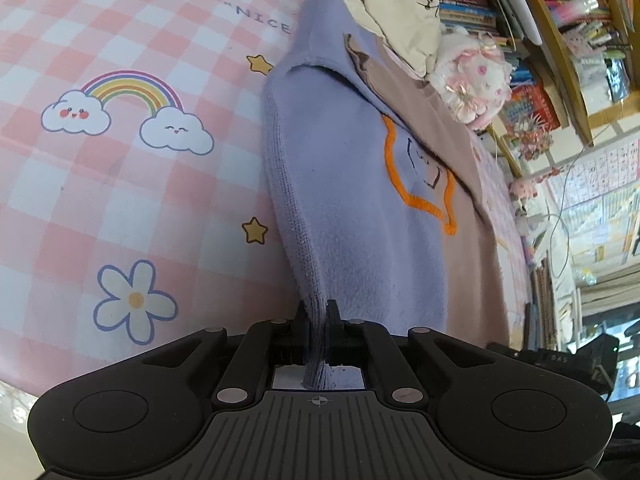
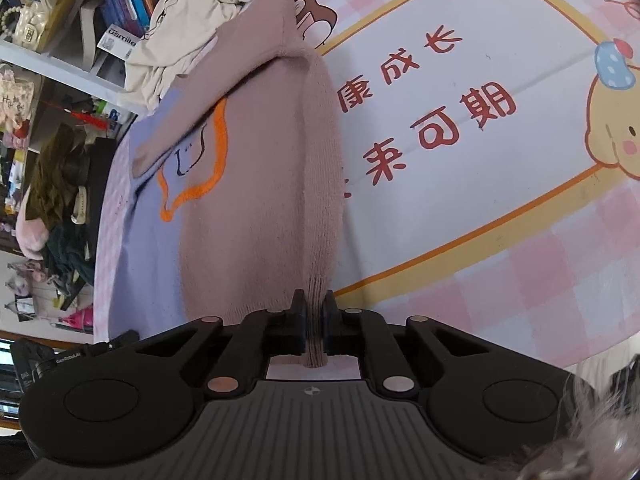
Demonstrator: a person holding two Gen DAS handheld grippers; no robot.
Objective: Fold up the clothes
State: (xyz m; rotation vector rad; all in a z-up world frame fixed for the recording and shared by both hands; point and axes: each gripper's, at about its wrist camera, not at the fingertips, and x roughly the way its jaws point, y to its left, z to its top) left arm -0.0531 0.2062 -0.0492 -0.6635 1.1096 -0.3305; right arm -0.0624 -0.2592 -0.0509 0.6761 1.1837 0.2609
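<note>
soft two-tone knit sweater, lavender half and dusty-pink half with an orange outlined motif (image 1: pixel 372 208), spread over pink checked cartoon-print bed sheet (image 1: pixel 120 208), pinched at both lower corners. black two-finger left gripper (image 1: pixel 316 320) clenched on ribbed lavender hem, fabric bunched between the pads and hanging into the gap behind. black two-finger right gripper (image 2: pixel 314 316) clamped tight on ribbed pink hem of same sweater (image 2: pixel 248 208), knit squeezed into a narrow fold. ribbed edge rising taut from each grip, body sagging between, so garment partly lifted off the sheet (image 2: pixel 480 260).

handling guess: light, floppy, no stiffness, fuzzy brushed surface, good friction against pads, low slip risk. stretchy knit, likely to elongate if pulled hard, so gentle even tension on both sides. ribbed hem thicker and denser than body, best hold point; corners already taken there. sleeves folded across chest area, pink flap over the orange motif; could slide loose when lifted. not fragile, snag risk small.

fold stage unclear from this alone: fits hem being raised for a fold toward the collar, or a folded piece being shifted.

nearby: crumpled cream cloth (image 1: pixel 400 12), fluffy white-pink plush toy (image 1: pixel 472 76), crowded wooden bookshelf (image 1: pixel 560 20) behind.
</note>
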